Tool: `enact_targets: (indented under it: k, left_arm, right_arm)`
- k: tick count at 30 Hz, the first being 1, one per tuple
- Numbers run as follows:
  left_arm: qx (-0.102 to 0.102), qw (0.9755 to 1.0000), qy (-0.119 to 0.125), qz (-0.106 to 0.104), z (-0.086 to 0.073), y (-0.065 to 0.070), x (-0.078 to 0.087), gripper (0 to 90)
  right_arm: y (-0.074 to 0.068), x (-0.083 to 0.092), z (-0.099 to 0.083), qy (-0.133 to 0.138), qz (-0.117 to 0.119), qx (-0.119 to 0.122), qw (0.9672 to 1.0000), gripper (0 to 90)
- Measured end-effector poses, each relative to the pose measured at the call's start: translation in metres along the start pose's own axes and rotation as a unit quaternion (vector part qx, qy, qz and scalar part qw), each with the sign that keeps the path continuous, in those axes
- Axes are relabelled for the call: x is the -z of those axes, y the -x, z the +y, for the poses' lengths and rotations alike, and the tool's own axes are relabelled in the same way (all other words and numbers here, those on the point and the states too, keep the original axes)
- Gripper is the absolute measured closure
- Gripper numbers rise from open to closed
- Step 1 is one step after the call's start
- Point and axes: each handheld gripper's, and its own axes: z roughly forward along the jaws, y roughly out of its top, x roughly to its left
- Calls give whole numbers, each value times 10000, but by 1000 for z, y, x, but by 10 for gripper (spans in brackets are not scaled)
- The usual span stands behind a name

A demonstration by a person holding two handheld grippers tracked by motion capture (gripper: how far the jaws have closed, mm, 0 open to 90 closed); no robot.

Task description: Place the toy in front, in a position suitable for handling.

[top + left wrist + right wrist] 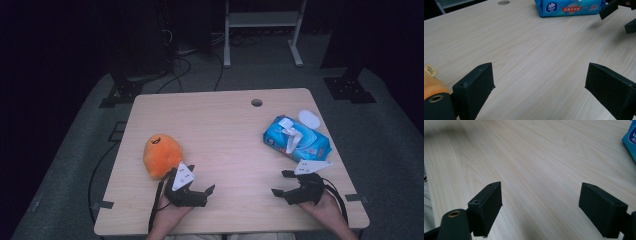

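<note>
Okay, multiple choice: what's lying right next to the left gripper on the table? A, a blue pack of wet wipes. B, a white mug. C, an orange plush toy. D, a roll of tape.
C: the orange plush toy lies beside the left gripper, while the blue wipes pack sits near the right gripper.

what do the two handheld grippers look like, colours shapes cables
Both the left gripper and the right gripper are matte black, each with two flat rectangular jaws with small screw holes. A pale three-cornered plate tops each, the left one with dark markings. A black cable trails from each. No sleeves show on the forearms.
</note>
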Motion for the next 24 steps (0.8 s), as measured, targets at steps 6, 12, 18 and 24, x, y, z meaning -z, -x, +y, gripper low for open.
enact_targets:
  k: [6,12,18,24]
  left_arm:
    - [-12,10000,17,18,2,0,2,78]
    - [-11,9998,187,107,8,-6,10,79]
    - [-16,9986,390,363,16,-19,23,79]
    - [179,9951,659,716,22,-44,42,79]
  right_arm:
    - [0,1,0,31,29,-20,10000,177]
    - [-1,1,2,66,27,-28,10000,177]
    - [-2,-2,3,15,33,-13,10000,177]
    - [-3,0,2,23,7,-6,10000,177]
